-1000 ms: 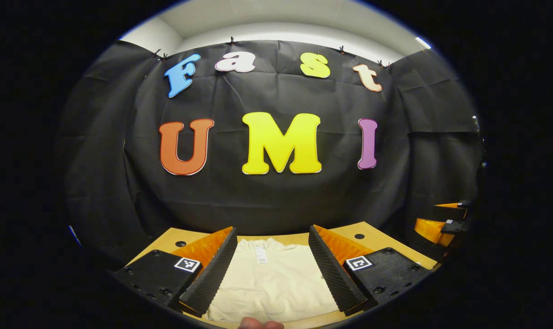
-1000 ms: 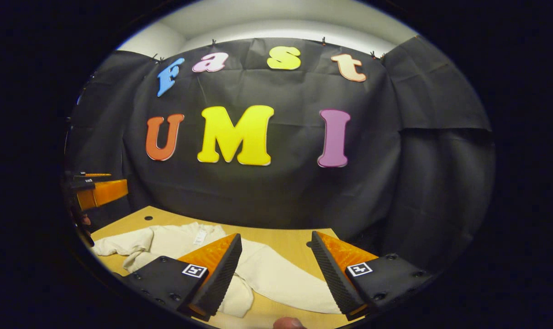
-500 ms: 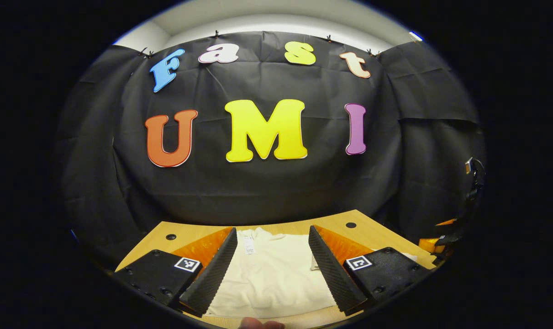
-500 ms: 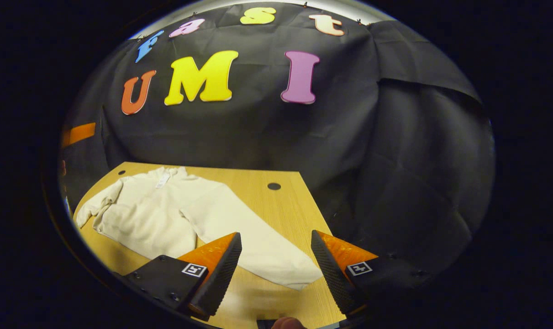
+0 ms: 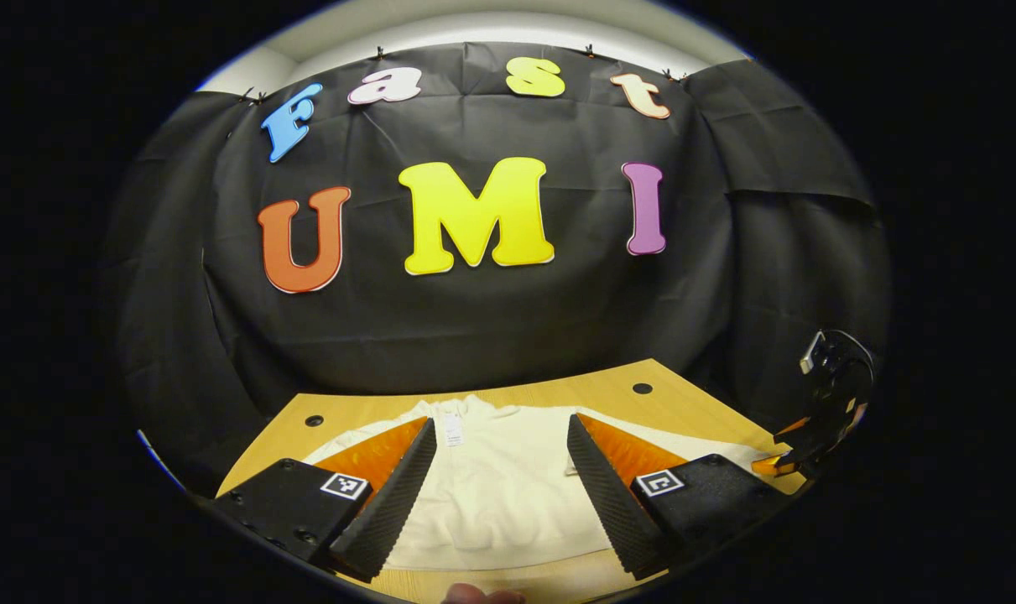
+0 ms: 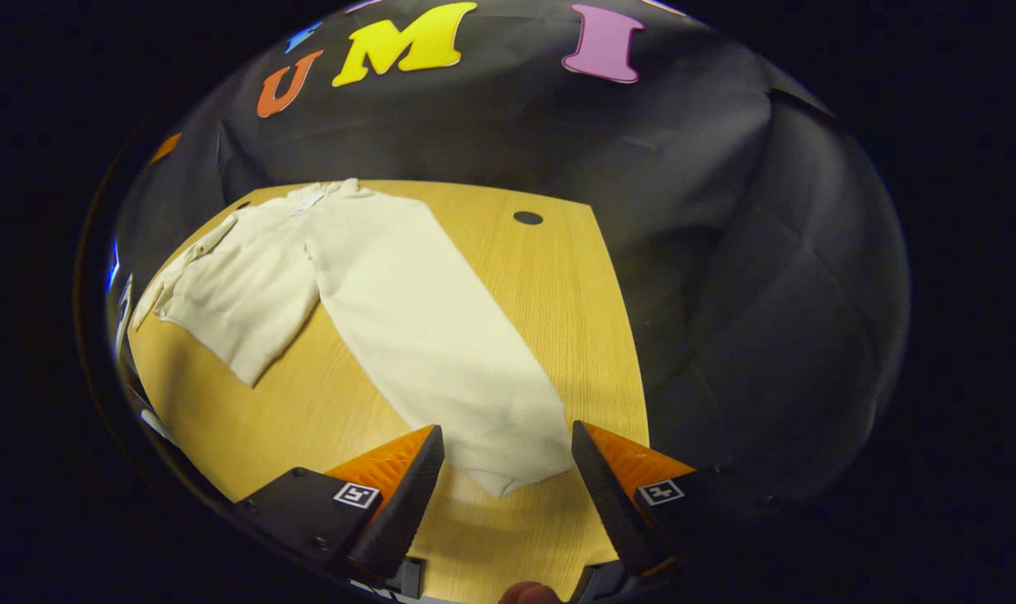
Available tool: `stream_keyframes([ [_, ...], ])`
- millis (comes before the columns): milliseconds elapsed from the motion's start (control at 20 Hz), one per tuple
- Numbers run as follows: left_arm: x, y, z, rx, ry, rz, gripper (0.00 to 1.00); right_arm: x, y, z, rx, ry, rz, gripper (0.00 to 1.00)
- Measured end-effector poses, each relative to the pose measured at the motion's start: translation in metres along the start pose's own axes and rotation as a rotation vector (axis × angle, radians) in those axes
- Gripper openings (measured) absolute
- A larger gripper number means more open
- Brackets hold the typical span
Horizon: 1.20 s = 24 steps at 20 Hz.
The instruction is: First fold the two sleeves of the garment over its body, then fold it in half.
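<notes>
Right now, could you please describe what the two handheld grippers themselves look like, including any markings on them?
Each gripper has two wedge-shaped fingers with ribbed, sawtooth inner faces, mounted on matte black blocks with screw heads. Each block carries a small square black-and-white marker tag. This holds for the left gripper and the right gripper. A fingertip of the holding hand peeks in at the bottom edge.

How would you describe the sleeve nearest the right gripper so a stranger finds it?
On the light wooden table lies a cream long-sleeved garment. Its long sleeve runs diagonally from the collar toward the open right gripper; unlike the bunched far sleeve, it lies flat and outstretched.
</notes>
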State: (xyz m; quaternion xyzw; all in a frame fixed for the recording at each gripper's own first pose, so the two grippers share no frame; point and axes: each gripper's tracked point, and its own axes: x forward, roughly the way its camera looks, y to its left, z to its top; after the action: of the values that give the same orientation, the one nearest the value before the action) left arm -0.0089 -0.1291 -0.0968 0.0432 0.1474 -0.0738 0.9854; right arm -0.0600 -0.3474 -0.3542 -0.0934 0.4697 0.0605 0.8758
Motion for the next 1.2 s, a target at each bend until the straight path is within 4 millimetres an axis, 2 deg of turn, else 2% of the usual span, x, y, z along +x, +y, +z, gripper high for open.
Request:
stream_keyframes([
  [200,-0.004,-0.002,-0.008,0.006,0.031,0.012,1.00,0.029,-0.009,-0.004,-0.044,0.064,0.038,0.95],
  [500,-0.004,-0.003,-0.004,0.036,0.023,0.024,1.00,0.044,-0.008,-0.010,0.098,0.143,0.136,0.94],
  [550,-0.003,-0.004,-0.003,0.041,0.020,0.024,1.00,0.044,-0.008,-0.009,0.107,0.134,0.139,0.84],
  [600,-0.002,-0.005,-0.003,0.044,0.023,0.021,1.00,0.046,-0.004,-0.010,0.112,0.137,0.152,0.83],
  [650,-0.001,-0.006,-0.004,0.047,0.027,0.017,1.00,0.043,-0.003,-0.011,0.121,0.134,0.151,0.63],
  [700,0.000,-0.006,-0.004,0.051,0.026,0.016,1.00,0.044,-0.003,-0.010,0.123,0.134,0.149,0.51],
  [800,0.001,-0.003,-0.004,0.054,0.024,0.016,1.00,0.046,0.003,-0.007,0.155,0.122,0.185,0.51],
  [900,0.001,-0.002,-0.004,0.057,0.028,0.016,1.00,0.046,0.001,-0.007,0.242,0.150,0.179,0.11],
  [1000,0.002,0.001,-0.005,0.052,0.027,0.017,1.00,0.047,-0.002,-0.002,0.297,0.150,0.169,0.10],
  [1050,0.001,0.004,-0.005,0.053,0.025,0.023,1.00,0.048,-0.002,-0.006,0.311,0.155,0.158,0.01],
  [1200,0.002,0.012,-0.004,0.046,0.022,0.033,1.00,0.036,-0.001,0.008,0.280,0.123,0.127,0.00],
])
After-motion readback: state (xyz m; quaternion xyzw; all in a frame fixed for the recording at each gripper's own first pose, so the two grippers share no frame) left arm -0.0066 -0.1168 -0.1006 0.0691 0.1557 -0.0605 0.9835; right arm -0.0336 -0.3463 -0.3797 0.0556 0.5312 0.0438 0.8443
